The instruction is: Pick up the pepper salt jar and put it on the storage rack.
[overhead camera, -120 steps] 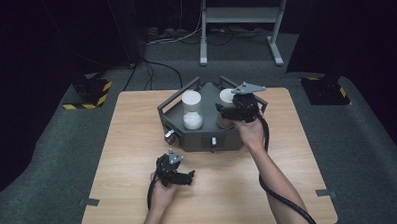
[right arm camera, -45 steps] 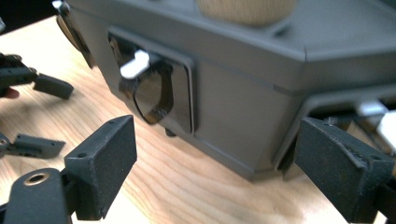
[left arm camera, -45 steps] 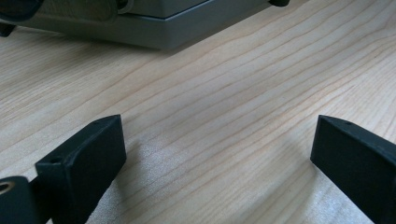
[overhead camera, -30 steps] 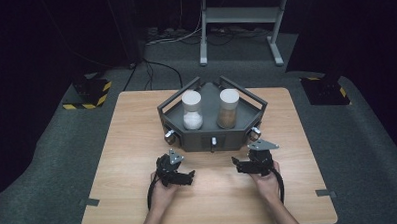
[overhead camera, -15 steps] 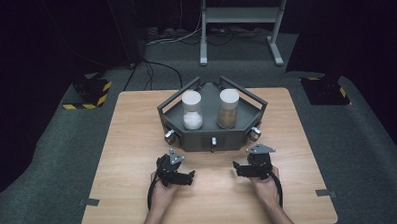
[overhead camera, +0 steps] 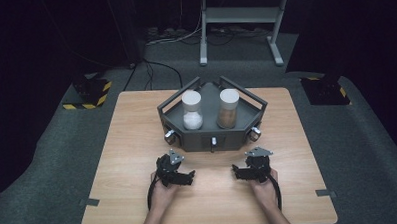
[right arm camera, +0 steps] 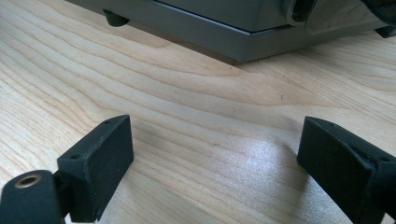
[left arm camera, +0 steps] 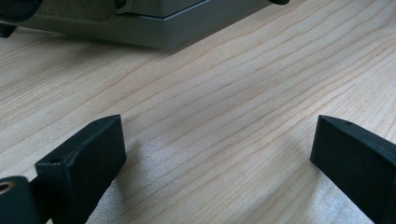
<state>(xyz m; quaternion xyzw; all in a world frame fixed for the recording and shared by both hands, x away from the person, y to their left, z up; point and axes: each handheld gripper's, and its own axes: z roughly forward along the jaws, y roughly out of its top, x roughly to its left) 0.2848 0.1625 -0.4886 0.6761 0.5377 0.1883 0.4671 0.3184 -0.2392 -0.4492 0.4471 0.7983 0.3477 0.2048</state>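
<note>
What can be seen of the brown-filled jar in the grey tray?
The brown-filled jar is a clear upright cylinder with a white lid, filled most of the way with brown material. It stands in the right half of the dark grey angular tray, beside and apart from the white-filled jar. Nothing but the tray touches it.

Left tool [overhead camera: 188, 176]: held in your left hand [overhead camera: 164, 192], low over the desk [overhead camera: 137, 144], jaws spread wide with nothing between them. Right tool [overhead camera: 237, 171]: held in your right hand [overhead camera: 263, 189], equally low, jaws just opening wider, empty. Both forearms enter from the near edge, tools angled toward each other.
</note>
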